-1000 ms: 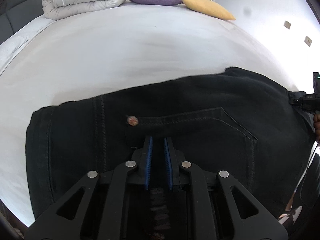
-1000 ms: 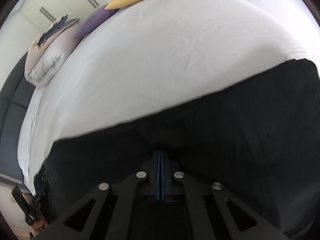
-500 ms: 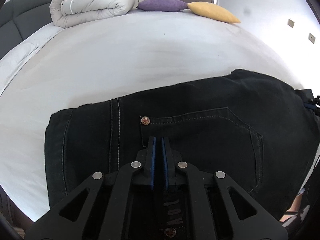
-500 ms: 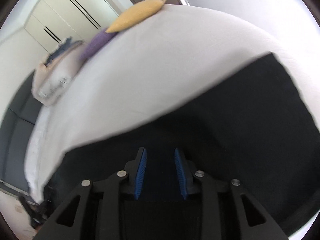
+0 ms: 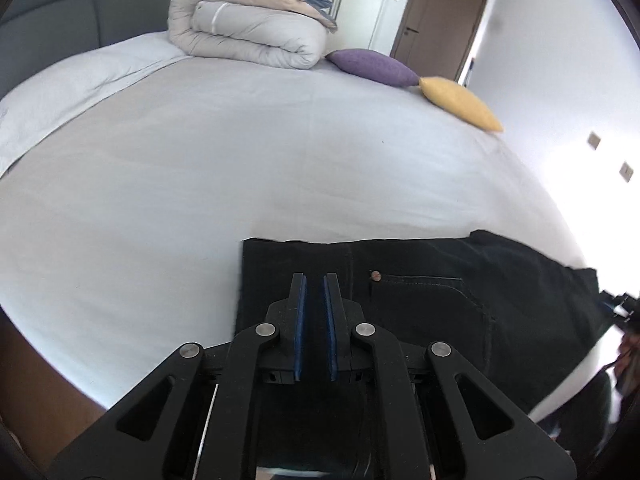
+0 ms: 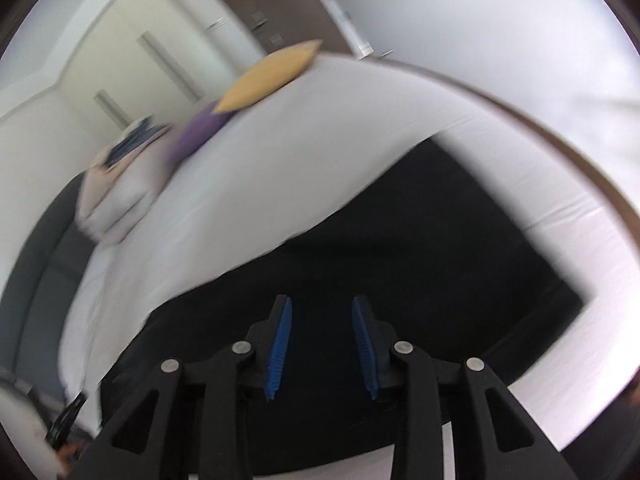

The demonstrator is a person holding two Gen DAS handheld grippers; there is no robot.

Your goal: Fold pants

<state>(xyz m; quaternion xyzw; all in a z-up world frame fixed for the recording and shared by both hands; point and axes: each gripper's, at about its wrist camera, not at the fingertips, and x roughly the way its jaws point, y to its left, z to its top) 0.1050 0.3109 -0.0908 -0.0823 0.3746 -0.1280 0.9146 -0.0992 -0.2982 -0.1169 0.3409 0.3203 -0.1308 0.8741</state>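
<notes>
Black denim pants [image 5: 440,300] lie folded flat on the white bed [image 5: 240,160], with a rivet and a back pocket facing up. My left gripper [image 5: 315,280] hovers over their left end; its blue pads stand almost together and nothing shows between them. In the right wrist view, which is blurred, the pants [image 6: 400,248] spread dark below my right gripper [image 6: 322,304]. Its jaws are opening, and they hold nothing.
A rolled pale duvet [image 5: 248,28] sits at the far end of the bed, with a purple cushion [image 5: 372,66] and a yellow cushion [image 5: 460,102] beside it. A grey headboard [image 5: 60,8] is at the far left. The bed edge [image 6: 580,380] runs close on the right.
My left gripper has pulled back, up and to the left, so the pants look smaller. My right gripper went from shut to open and drew away from the cloth.
</notes>
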